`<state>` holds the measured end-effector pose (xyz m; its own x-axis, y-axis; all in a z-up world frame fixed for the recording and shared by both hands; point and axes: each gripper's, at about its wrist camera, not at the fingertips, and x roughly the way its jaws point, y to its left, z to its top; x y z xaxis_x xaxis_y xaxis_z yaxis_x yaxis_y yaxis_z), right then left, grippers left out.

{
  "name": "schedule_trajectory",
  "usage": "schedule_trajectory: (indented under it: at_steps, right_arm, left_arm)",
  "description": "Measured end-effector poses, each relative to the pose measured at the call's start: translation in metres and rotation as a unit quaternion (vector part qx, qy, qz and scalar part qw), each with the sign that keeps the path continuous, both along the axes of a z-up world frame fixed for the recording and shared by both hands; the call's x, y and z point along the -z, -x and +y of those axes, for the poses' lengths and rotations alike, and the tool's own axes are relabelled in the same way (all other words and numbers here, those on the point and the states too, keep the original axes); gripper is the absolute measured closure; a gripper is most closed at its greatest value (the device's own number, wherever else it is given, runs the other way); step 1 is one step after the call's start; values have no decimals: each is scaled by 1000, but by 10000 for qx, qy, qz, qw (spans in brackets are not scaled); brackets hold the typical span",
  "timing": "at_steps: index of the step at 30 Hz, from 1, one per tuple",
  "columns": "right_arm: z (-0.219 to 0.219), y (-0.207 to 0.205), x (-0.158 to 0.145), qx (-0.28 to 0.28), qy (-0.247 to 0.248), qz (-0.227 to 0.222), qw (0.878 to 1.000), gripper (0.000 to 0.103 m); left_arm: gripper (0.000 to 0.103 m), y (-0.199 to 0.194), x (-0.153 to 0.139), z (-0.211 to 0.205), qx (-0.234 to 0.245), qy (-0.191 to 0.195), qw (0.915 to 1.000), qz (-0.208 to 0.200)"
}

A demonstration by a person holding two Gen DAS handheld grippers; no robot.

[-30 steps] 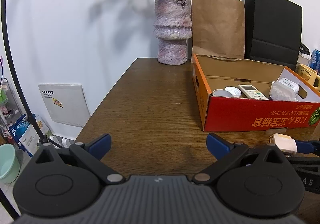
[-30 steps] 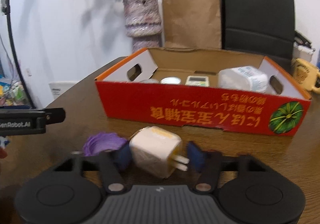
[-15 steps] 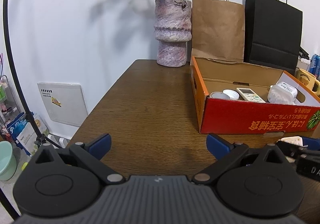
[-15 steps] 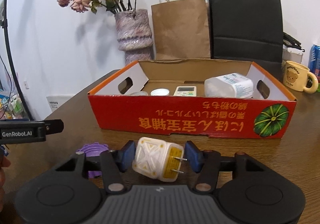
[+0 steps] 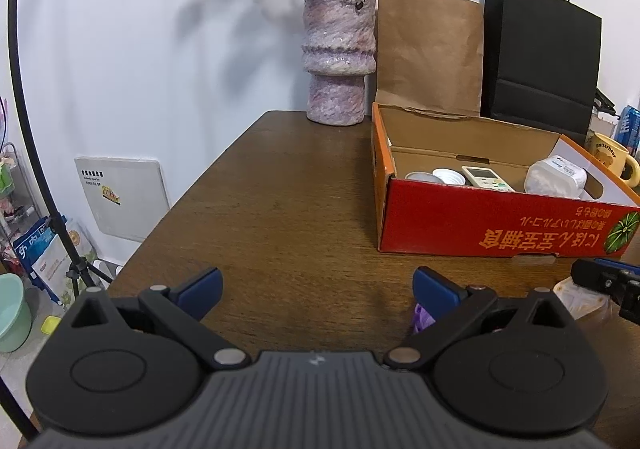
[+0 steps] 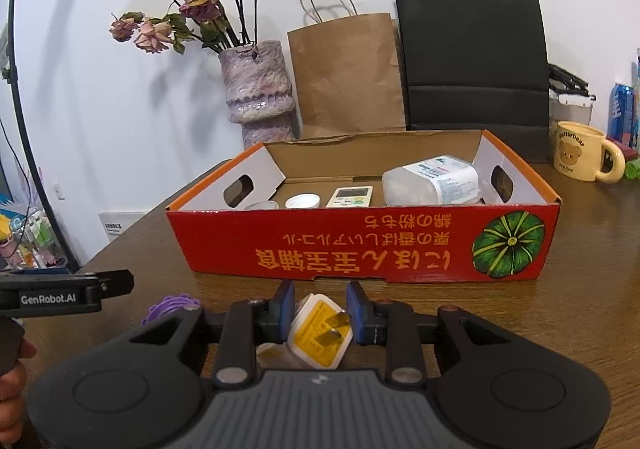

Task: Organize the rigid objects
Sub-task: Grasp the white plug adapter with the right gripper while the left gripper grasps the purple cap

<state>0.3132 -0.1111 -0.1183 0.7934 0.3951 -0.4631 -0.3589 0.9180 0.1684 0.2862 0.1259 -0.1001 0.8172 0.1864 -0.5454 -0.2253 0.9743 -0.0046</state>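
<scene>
My right gripper (image 6: 320, 315) is shut on a cream plug adapter (image 6: 320, 333) with a yellow face and two metal prongs, held above the table in front of the red cardboard box (image 6: 360, 249). The box holds a white remote (image 6: 350, 197), a white cap (image 6: 303, 202), a round lid (image 6: 260, 205) and a clear plastic container (image 6: 432, 181). A purple lid (image 6: 170, 307) lies on the table to the left. My left gripper (image 5: 316, 289) is open and empty over the table, left of the box (image 5: 500, 229). The purple lid (image 5: 422, 319) peeks by its right finger.
A mottled purple vase (image 6: 258, 89) with dried roses, a brown paper bag (image 6: 346, 73) and a black paper bag (image 6: 472, 53) stand behind the box. A yellow bear mug (image 6: 582, 157) and a blue can (image 6: 622, 111) are at the right. The table's left edge (image 5: 192, 201) drops off.
My right gripper has closed tighter on the plug adapter and lifted it, and the adapter has turned so its prongs face forward. Both views have pulled back and up from the box.
</scene>
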Motion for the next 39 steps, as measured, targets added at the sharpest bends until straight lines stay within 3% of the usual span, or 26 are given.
schedule_trajectory:
  at_steps: [2, 4, 6, 13, 24, 34, 39]
  right_arm:
    - [-2, 0, 1, 17, 15, 38, 10000, 71]
    - [0, -2, 4, -3, 53, 112, 9999, 59]
    - [3, -3, 6, -30, 150, 143, 9998, 53]
    - [11, -4, 9, -159, 302, 232, 9991, 46]
    - [14, 2, 11, -249, 491, 233, 9982, 46]
    - [-11, 3, 0, 57, 219, 10, 9997, 46]
    - [-25, 1, 0, 159, 161, 0, 9997, 46]
  left_arm:
    - [0, 1, 0, 0, -15, 12, 10000, 6]
    - [0, 1, -1, 1, -24, 27, 10000, 0]
    - [0, 1, -1, 2, -22, 51, 10000, 3]
    - [0, 3, -1, 2, 36, 74, 10000, -1]
    - [0, 5, 2, -9, 195, 64, 9998, 31]
    - [0, 7, 5, -35, 614, 160, 9980, -4]
    - [0, 0, 11, -53, 707, 47, 9973, 171]
